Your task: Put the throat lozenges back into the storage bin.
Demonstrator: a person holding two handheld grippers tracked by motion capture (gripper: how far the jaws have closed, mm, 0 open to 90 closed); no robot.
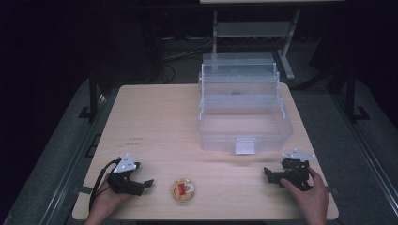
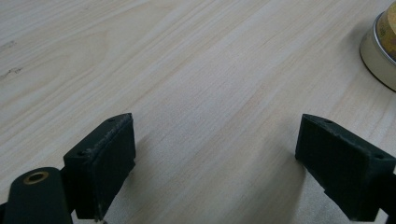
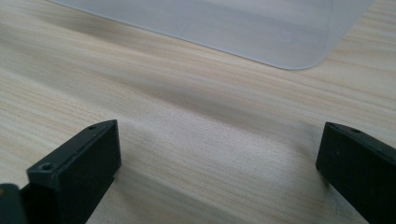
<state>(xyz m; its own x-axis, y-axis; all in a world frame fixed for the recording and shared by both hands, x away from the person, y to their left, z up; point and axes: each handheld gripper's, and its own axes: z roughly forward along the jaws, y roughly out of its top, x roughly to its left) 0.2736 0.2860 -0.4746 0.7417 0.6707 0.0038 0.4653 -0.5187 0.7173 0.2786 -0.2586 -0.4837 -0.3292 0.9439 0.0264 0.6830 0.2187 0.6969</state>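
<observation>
Pale wood grain covers the table [image 1: 159,122], which holds a clear plastic box [image 1: 244,126] standing open at the far right, its lid tipped back. Near the front edge, slightly left of centre, lies a small round container [image 1: 183,191] with a transparent lid and something yellow and red inside (too small to say what).

The left gripper [image 1: 141,183] rests on the table at the near left, just beside the round container and pointing toward it; its jaws stand wide apart and hold nothing. In the left gripper view the container's rim [image 2: 380,51] shows off to the upper right — not between the jaws. The right gripper [image 1: 268,174] rests at the near right, jaws also spread and empty, with the box's front corner [image 3: 299,46] just ahead of it.

The likely risk: the container is low, round and smooth, so a closing jaw that meets it off-centre could push it away or let it slip out sideways. Because it lies near the table's front edge, a nudge toward the person might send it off. Lifted too low — it could also clip the box's front wall.
</observation>
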